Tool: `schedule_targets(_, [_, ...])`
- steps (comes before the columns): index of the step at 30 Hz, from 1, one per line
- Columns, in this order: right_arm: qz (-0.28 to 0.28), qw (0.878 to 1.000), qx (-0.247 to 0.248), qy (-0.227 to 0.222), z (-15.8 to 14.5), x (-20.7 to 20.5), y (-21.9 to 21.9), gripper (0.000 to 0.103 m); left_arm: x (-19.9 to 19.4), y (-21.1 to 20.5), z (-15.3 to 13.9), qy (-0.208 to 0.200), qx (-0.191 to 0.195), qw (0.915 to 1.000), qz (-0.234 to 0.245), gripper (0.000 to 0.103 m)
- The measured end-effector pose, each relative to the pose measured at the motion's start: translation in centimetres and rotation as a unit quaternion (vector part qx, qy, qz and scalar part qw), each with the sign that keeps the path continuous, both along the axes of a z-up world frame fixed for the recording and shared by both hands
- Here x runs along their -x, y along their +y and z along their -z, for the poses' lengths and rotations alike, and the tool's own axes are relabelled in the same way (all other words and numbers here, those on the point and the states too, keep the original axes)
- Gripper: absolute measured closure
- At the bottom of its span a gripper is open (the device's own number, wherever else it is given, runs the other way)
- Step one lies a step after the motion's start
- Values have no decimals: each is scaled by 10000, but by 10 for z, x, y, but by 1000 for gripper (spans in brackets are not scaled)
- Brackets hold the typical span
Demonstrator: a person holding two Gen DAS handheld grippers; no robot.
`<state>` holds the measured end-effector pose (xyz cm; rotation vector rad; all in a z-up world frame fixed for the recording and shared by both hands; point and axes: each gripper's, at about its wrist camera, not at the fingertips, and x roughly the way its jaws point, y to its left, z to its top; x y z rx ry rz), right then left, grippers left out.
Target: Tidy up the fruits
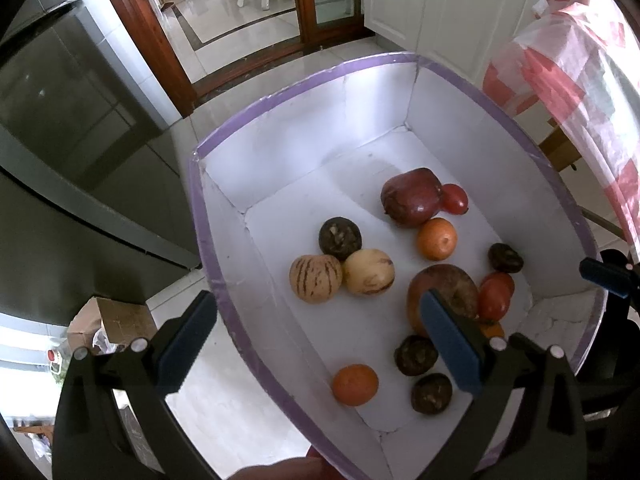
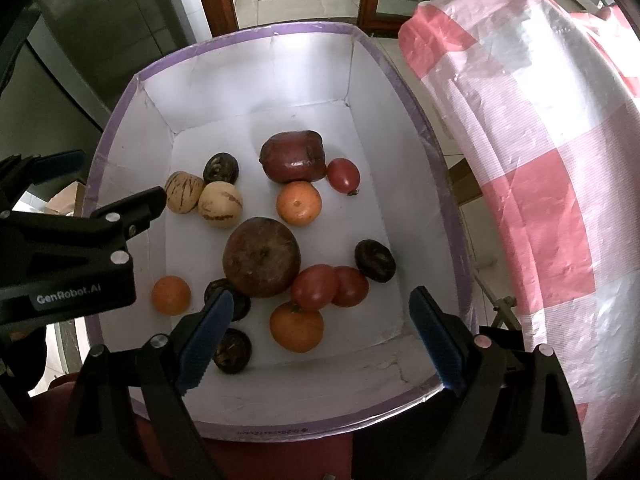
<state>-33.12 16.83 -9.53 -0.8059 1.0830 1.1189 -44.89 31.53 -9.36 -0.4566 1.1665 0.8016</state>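
R gripper (image 2: 320, 340) wide open, empty, over box (image 2: 256, 46) near end | nearest to us: orange (image 2: 296, 327) just past fingers, tomatoes (image 2: 329, 287) behind | L gripper (image 1: 320, 348) open, empty, straddling box's L wall | hidden: dark fruits part-blocked by fingers, type unclear.
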Motion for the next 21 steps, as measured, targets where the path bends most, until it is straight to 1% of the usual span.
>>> schedule_targets(7, [-10,10000,0,3,0,0,-1,16,1,3,1,11,68,10000,-52,1])
schedule_targets(11, [-16,10000,3,7,1,1,-2,16,5,5,2,-56,138,9998,-124,1])
schedule_targets(17, [-40,10000,6,22,0,0,-2,16,3,6,1,26,22,9999,-112,1])
schedule_targets(21, [-100,9999,9,-6,-1,2,-4,16,4,8,2,45,33,9999,-151,1])
